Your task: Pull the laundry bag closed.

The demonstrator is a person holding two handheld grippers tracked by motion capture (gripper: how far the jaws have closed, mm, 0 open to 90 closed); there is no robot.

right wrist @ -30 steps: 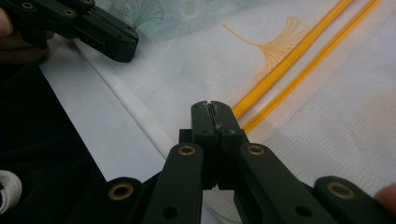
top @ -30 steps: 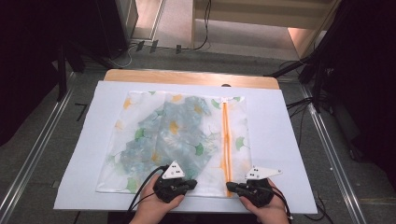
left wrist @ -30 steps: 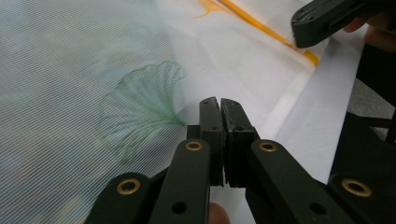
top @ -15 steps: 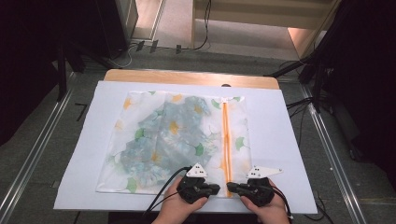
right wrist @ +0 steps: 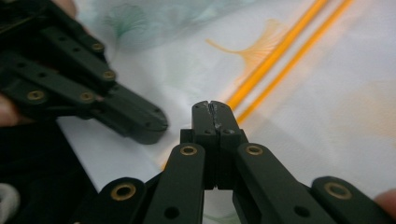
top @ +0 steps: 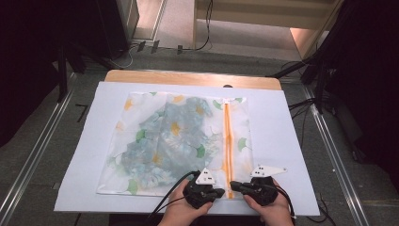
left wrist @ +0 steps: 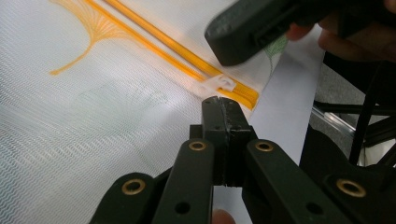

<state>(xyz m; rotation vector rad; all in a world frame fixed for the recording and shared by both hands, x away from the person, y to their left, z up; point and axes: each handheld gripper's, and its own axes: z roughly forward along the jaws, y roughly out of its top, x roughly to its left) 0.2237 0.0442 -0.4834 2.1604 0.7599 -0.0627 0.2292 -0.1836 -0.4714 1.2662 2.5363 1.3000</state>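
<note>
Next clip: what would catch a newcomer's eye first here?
Probably the mesh laundry bag printed with blue, green and orange leaves, lying flat on the white sheet, with its orange zipper running down its right part. Next, the left gripper and right gripper, both shut, meeting tip to tip at the zipper's near end, beside the white zipper pull.

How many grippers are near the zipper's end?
2: left gripper on the zipper's left, right gripper on its right, both by its near end.

Both tongs, left (top: 221,192) and right (top: 234,186), have jaws pressed together, tips nearly meeting.
</note>
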